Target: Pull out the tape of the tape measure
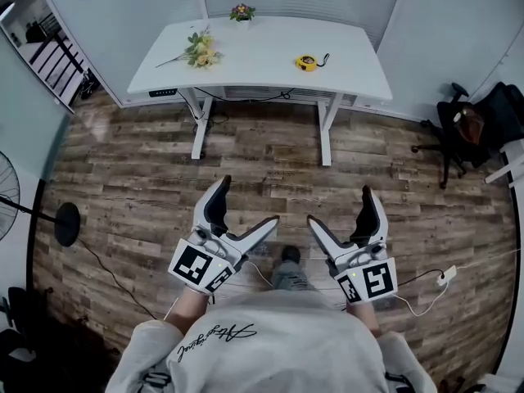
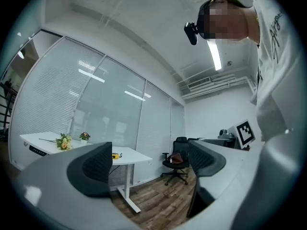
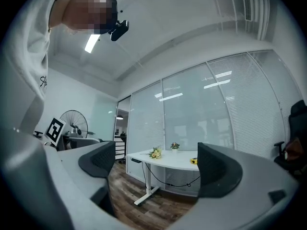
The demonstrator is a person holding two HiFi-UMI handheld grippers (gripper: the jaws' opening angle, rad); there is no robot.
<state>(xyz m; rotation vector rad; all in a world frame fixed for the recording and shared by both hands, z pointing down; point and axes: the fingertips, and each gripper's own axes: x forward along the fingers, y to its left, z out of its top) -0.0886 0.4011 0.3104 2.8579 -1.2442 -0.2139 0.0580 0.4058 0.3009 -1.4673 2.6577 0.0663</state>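
Yellow tape measure (image 1: pixel 306 62) lies on the right half of the white table (image 1: pixel 262 47), and no tape looks drawn out, so judge the task not yet begun. You stand well apart from the table, with wooden floor (image 1: pixel 270 162) between. Your left gripper (image 1: pixel 250 201) and right gripper (image 1: pixel 338 205) both have their jaws spread wide, with nothing between them. The approach, the grasp and the pull all remain. Only the head view shows that gap. The left gripper view frames an office chair (image 2: pixel 180 159) between its jaws, while the right gripper view frames the table.
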